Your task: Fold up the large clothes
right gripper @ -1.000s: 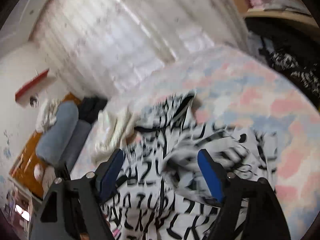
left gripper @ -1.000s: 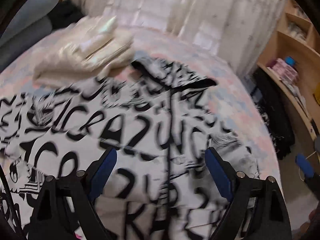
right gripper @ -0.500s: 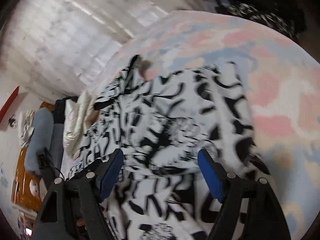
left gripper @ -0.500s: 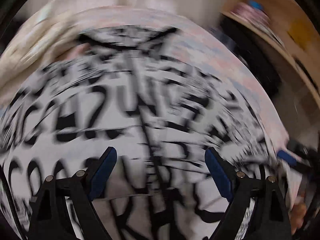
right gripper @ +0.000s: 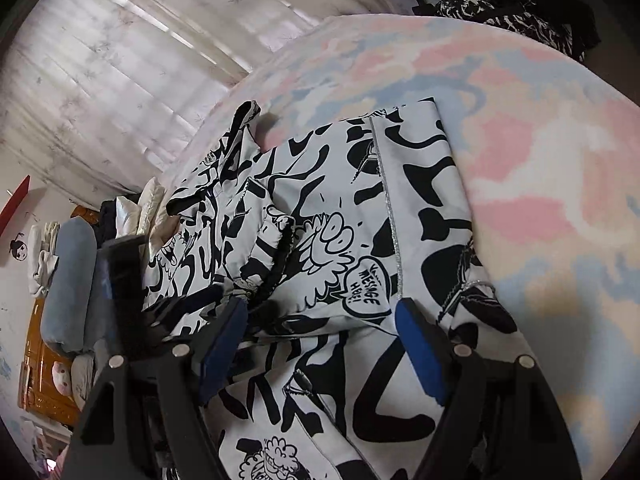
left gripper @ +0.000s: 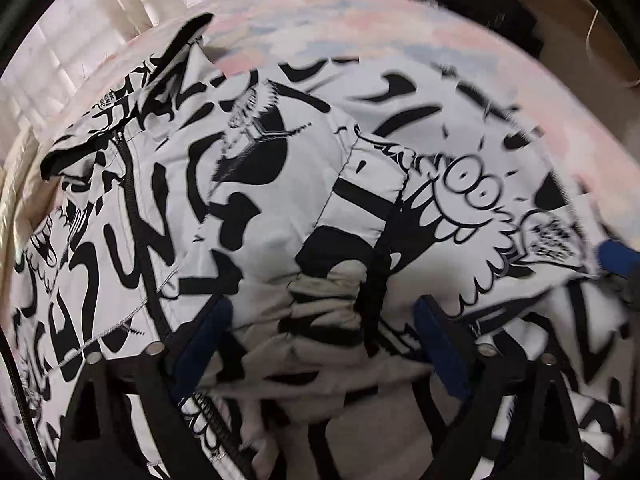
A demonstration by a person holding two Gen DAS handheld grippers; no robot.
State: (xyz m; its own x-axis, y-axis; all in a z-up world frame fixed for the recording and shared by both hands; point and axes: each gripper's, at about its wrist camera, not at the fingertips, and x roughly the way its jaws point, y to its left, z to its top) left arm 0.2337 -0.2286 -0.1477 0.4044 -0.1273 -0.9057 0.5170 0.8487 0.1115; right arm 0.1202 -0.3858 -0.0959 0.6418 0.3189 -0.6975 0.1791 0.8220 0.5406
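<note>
A white jacket (left gripper: 256,216) printed with black graffiti lies spread on a pastel blanket (right gripper: 540,168). Its zipper (left gripper: 132,200) runs down the left, and one sleeve is folded across the body. The ribbed cuff (left gripper: 332,300) of that sleeve lies just ahead of my left gripper (left gripper: 320,344), whose jaws are opening wide with no pad pressing on cloth. My right gripper (right gripper: 322,340) hovers open over the same sleeve, near a "message here" speech bubble (right gripper: 366,292). Each gripper shows at the edge of the other's view.
A folded cream garment (right gripper: 150,208) lies beyond the jacket's collar, next to a blue-grey bolster (right gripper: 70,276). Pale curtains (right gripper: 120,80) hang behind the bed. Dark clothes (right gripper: 500,12) are piled off the far right corner, by a wooden shelf (left gripper: 580,40).
My left gripper has swung down and rolled, coming close over the sleeve cuff, with its jaws a little wider. My right gripper has sunk toward the jacket.
</note>
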